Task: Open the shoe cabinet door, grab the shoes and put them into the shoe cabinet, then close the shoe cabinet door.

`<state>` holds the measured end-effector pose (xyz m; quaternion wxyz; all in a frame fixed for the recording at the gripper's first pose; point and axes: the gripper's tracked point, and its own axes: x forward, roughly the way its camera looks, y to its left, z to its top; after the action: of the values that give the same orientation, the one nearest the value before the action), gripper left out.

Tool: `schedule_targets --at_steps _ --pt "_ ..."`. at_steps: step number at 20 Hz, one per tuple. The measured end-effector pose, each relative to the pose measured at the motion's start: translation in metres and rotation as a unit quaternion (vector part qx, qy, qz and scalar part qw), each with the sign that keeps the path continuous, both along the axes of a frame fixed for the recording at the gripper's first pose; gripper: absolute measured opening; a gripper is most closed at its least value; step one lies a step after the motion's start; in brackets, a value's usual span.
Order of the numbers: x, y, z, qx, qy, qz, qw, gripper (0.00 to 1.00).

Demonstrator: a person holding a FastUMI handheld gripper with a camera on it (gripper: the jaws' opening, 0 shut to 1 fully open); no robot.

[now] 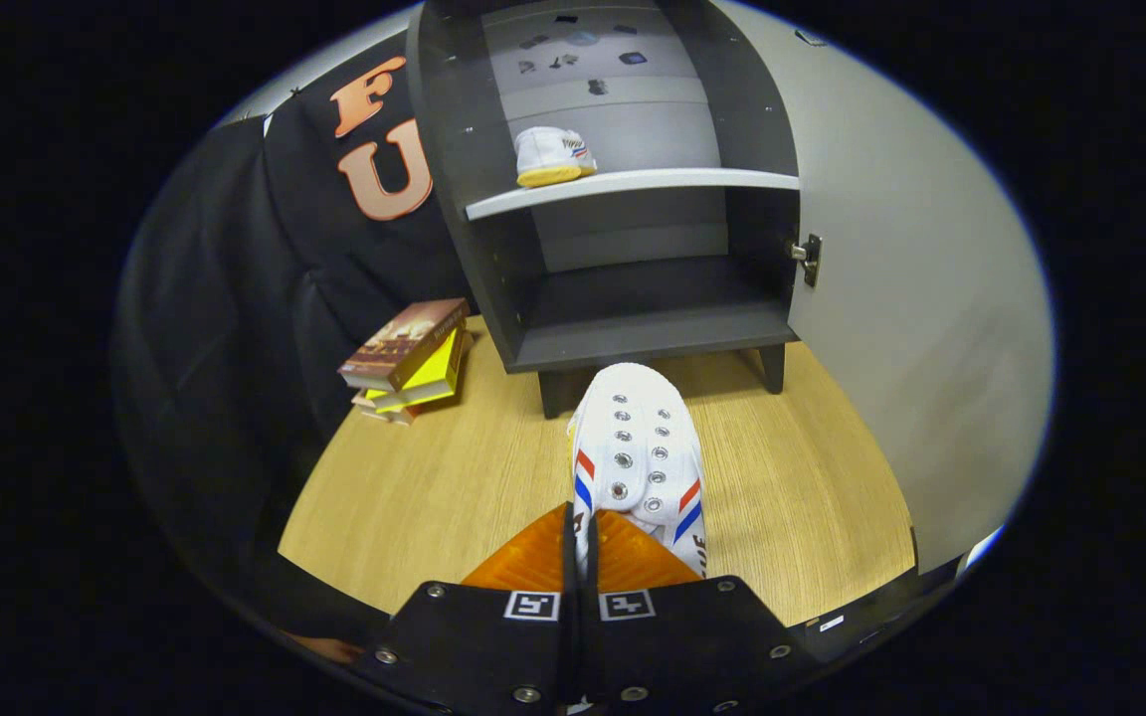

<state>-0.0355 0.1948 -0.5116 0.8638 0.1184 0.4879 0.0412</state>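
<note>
My gripper (581, 542) is shut on a white shoe (641, 447) with red and blue stripes, pinching its side edge near the heel. The shoe hangs above the wooden table, toe pointing toward the dark grey shoe cabinet (623, 328) just beyond it. The cabinet door (911, 298) stands swung open to the right. A second white shoe (551, 156) with a yellow sole lies on the left part of the cabinet's pale middle shelf (692, 180). The lower compartment holds nothing.
A stack of books (409, 358) lies on the wooden table (414, 497) left of the cabinet. The open door bounds the right side, with a metal hinge (808, 257) at the cabinet's right wall. Black cloth hangs on the left.
</note>
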Motion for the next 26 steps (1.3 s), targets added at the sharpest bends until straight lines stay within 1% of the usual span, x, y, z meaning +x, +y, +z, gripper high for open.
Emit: schedule_targets --at_steps 1,2,4,7,9,11,14,20,23,26 --pt "0.002 -0.004 0.004 0.016 0.003 -0.012 1.000 0.00" --pt "0.002 -0.010 0.002 0.014 0.004 -0.012 1.000 0.00" --pt "-0.002 -0.022 -0.007 -0.018 0.004 0.008 1.000 0.00" --pt "0.001 -0.022 -0.005 -0.023 0.003 0.012 1.000 0.00" --pt "0.009 -0.025 0.002 -0.041 -0.012 0.023 0.999 0.00" --pt "0.022 -0.023 0.017 -0.049 -0.026 0.031 0.998 0.00" --pt "0.046 -0.016 0.049 -0.033 -0.051 0.020 0.998 0.00" --pt "0.099 -0.014 0.120 -0.046 -0.113 0.034 0.992 0.00" --pt "0.123 -0.020 0.139 -0.070 -0.128 0.043 0.988 0.00" --pt "0.149 -0.028 0.150 -0.066 -0.134 0.040 0.988 0.00"
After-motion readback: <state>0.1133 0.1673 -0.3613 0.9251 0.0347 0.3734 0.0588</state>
